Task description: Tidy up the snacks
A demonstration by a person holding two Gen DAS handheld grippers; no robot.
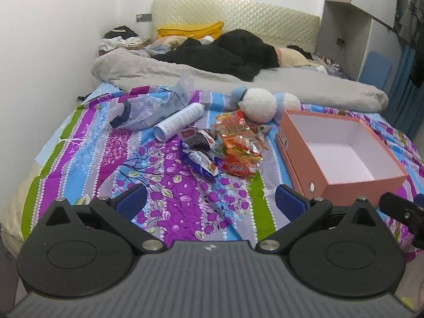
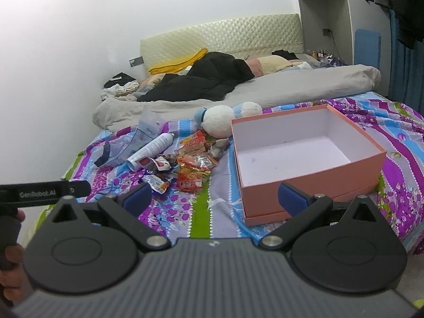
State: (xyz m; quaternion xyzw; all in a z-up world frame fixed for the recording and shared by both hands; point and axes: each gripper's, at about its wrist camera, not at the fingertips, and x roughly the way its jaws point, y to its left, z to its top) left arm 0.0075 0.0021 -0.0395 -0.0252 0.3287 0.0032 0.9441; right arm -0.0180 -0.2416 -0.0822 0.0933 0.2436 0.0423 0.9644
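Observation:
A heap of snack packets (image 1: 233, 145) (image 2: 190, 164), orange, red and blue, lies on the patterned bedspread. To its right stands an empty salmon-pink box (image 1: 341, 182) (image 2: 310, 182) with a white inside. My left gripper (image 1: 210, 201) hovers open over the bedspread, short of the heap, with nothing between its blue pads. My right gripper (image 2: 214, 198) is open too, its right pad in front of the box's near wall. Part of the right gripper shows at the left wrist view's right edge.
A white spray can (image 1: 180, 122) (image 2: 152, 149) and a crumpled clear plastic bag (image 1: 148, 108) (image 2: 127, 143) lie left of the snacks. A white and blue plush toy (image 1: 259, 103) (image 2: 220, 119) sits behind them. Grey duvet (image 1: 291, 82) and dark clothes cover the far bed. A wall runs along the left.

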